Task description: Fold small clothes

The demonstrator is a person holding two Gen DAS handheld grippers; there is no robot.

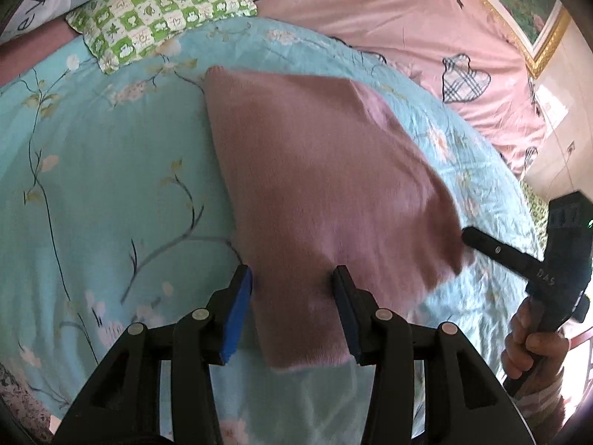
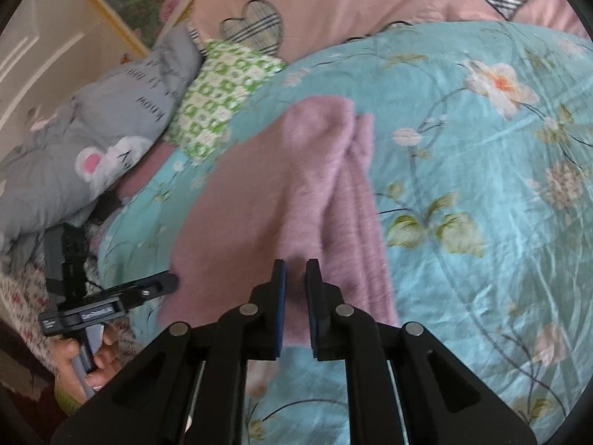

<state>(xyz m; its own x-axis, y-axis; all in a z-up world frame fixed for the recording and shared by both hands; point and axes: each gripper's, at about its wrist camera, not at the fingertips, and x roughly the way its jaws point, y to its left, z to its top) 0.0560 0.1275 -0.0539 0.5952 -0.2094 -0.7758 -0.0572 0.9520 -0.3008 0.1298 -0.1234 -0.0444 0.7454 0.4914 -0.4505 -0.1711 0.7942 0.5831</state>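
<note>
Turquoise bedding fills both views: you are working on a bed (image 1: 111,185) covered by a floral sheet, with a pink heart-print quilt (image 1: 426,29) and a green checked pillow (image 1: 155,11) behind it. The mauve garment (image 1: 315,170) lies in the middle of that sheet, already doubled over (the right wrist view shows stacked layers along its right edge). So by my reading at least one fold is done, and one more fold or a tidy-up is left; its outline is crooked, wider at the near end.

Your left tongs (image 1: 292,282) stand released, jaws apart with the near corner of the garment between them and neither pad pressing on it. Your right tongs (image 2: 295,270) are nearly closed, a narrow gap showing, pads clear of the cloth, which passes beneath them.

The garment looks soft, fuzzy and limp, like knit or fleece. The sheet is thin, smooth and finely creased.
</note>
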